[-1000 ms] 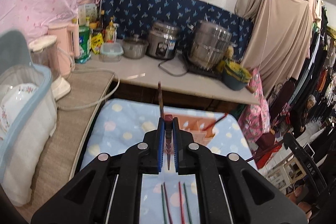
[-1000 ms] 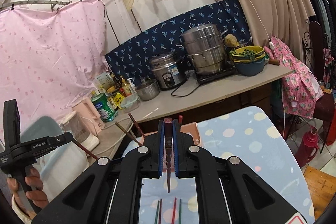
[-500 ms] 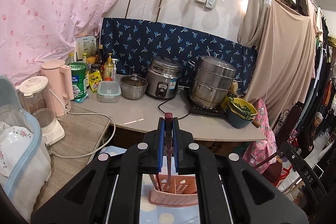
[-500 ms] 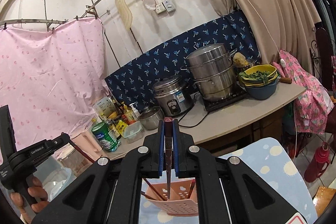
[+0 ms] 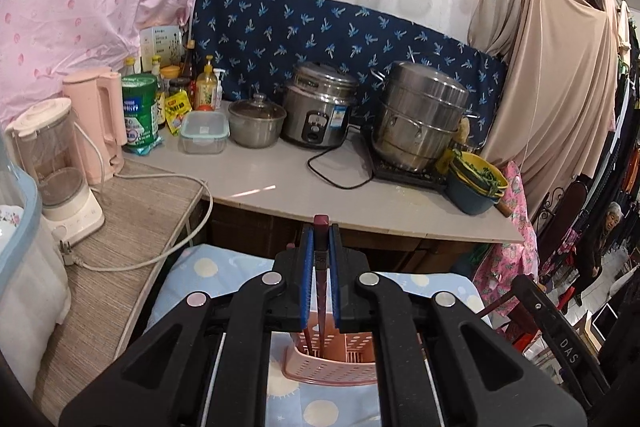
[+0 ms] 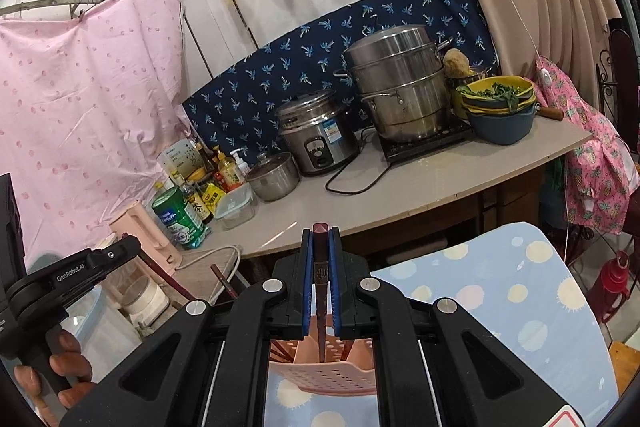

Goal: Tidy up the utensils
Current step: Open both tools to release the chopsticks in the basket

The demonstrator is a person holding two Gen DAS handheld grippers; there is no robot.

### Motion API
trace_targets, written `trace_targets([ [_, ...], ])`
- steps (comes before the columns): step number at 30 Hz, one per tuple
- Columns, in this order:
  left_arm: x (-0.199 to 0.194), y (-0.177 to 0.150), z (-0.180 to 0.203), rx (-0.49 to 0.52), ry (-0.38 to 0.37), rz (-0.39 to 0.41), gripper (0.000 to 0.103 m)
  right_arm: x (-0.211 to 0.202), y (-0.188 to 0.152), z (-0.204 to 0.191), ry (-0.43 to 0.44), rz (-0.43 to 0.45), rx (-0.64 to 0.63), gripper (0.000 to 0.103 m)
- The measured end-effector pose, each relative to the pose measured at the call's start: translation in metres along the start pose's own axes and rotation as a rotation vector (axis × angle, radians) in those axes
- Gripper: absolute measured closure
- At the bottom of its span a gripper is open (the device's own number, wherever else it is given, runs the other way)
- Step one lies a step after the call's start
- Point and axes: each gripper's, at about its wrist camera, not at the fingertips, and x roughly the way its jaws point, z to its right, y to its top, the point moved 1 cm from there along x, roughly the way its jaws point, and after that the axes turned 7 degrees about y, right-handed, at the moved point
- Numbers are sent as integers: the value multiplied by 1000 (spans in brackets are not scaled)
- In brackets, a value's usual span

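- Pink perforated holder [image 5: 332, 363] stands on the dotted blue cloth [image 5: 192, 271], directly under both tools.
- Left gripper [image 5: 320, 259] is clamped on a dark red chopstick [image 5: 321, 227] whose tip reaches down inside the holder.
- Right gripper [image 6: 320, 263] pinches its own chopstick [image 6: 320, 231] likewise, tip inside the rim.
- Other sticks [image 6: 280, 347] already lean in the holder.
- Judged near finished for this pair: only letting go remains; whether more utensils lie on the cloth cannot be seen.
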Motion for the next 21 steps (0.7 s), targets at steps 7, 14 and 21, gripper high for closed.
trace_targets([
  [7, 14, -11, -2, 4, 1, -36, 96, 17, -17, 6, -21, -48, -2, 96],
  [14, 21, -24, -2, 13, 10, -47, 95, 26, -31, 9, -35, -92, 1, 96],
  [21, 16, -32, -8, -15, 30, -40, 72, 15, -33, 10, -54, -72, 0, 91],
])
